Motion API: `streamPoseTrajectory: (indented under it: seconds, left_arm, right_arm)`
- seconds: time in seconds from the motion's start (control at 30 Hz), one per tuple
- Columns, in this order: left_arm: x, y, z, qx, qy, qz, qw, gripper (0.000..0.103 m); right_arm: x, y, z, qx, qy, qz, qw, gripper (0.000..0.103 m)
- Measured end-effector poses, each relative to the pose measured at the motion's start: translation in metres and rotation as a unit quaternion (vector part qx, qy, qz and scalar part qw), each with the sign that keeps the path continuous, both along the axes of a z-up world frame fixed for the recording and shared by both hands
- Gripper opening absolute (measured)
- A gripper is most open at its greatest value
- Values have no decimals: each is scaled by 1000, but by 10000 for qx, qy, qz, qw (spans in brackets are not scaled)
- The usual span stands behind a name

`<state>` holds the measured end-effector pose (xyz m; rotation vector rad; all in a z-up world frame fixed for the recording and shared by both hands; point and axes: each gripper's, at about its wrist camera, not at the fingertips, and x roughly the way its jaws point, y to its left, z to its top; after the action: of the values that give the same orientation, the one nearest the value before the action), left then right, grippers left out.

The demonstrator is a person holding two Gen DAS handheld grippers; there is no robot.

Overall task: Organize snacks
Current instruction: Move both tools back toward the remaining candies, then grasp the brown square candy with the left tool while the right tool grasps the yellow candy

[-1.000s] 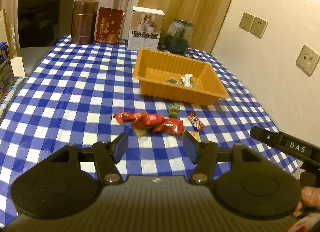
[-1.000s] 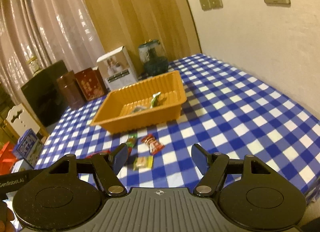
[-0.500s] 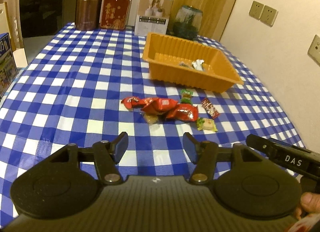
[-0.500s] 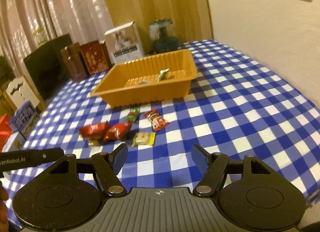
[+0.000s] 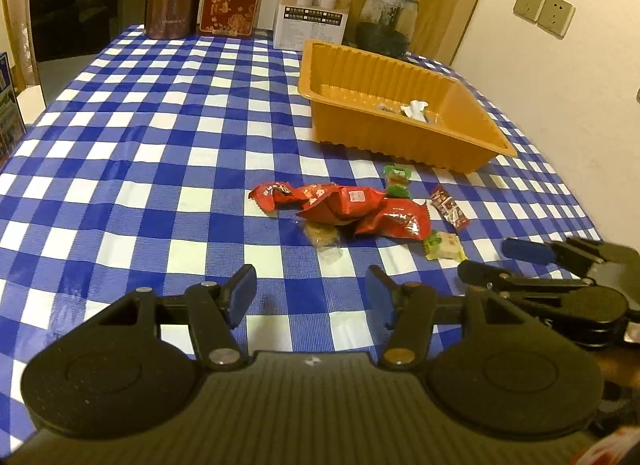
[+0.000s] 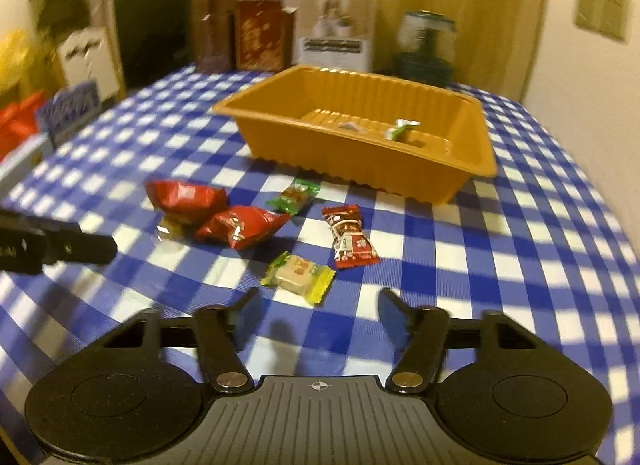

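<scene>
Both sets of tongs hover low over the checked bench with nothing between their pads: the left tongs (image 5: 307, 291) stand about half open and empty, and the right tongs (image 6: 318, 311) have just been closing a little yet are parted and empty too. The loose snacks lie just ahead of both, between the tongs and the orange tray (image 6: 474, 169) beyond them, which already holds a couple of small wrapped pieces. Nearest the right tongs is the yellow-edged candy (image 6: 299, 276), almost between its pads; the red-and-white bar (image 6: 351, 236) lies just past it, and the green candy (image 6: 295, 196) sits closer to the tray. Ahead of the left tongs the red packets (image 5: 346, 207) are piled touching one another, with a clear-wrapped sweet (image 5: 320, 235) tucked partly beneath them. The likely trouble is a poor bite: the yellow-edged candy is flat and slick, so pads closing above its middle could skid off or catch only the crimped wrapper and drop it short of the tray. In the pile, a pinch could drag a neighbouring packet along. The two tongs also work close together, so they might knock each other.
</scene>
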<state>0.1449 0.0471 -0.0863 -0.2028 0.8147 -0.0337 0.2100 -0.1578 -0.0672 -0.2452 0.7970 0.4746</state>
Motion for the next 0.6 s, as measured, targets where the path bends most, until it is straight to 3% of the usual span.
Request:
streamPoseTrajectory:
  seconds: [0.27, 0.4, 0.53, 0.6]
  left_arm:
    - [9, 2, -9, -79, 64, -4, 9999, 57]
    - [12, 1, -14, -85, 123, -8, 9999, 57]
    - [13, 0, -16, -78, 149, -24, 9999, 57]
    - [14, -1, -17, -56, 151, -37, 9999, 57]
  right_arm:
    - [18, 12, -17, -376, -145, 792, 9960, 51]
    - [25, 18, -21, -275, -215, 1107, 9932, 39]
    - [31, 21, -22, -232, -176, 1196, 9924, 35]
    - [30, 21, -21, -199, -119, 1170, 9929, 25]
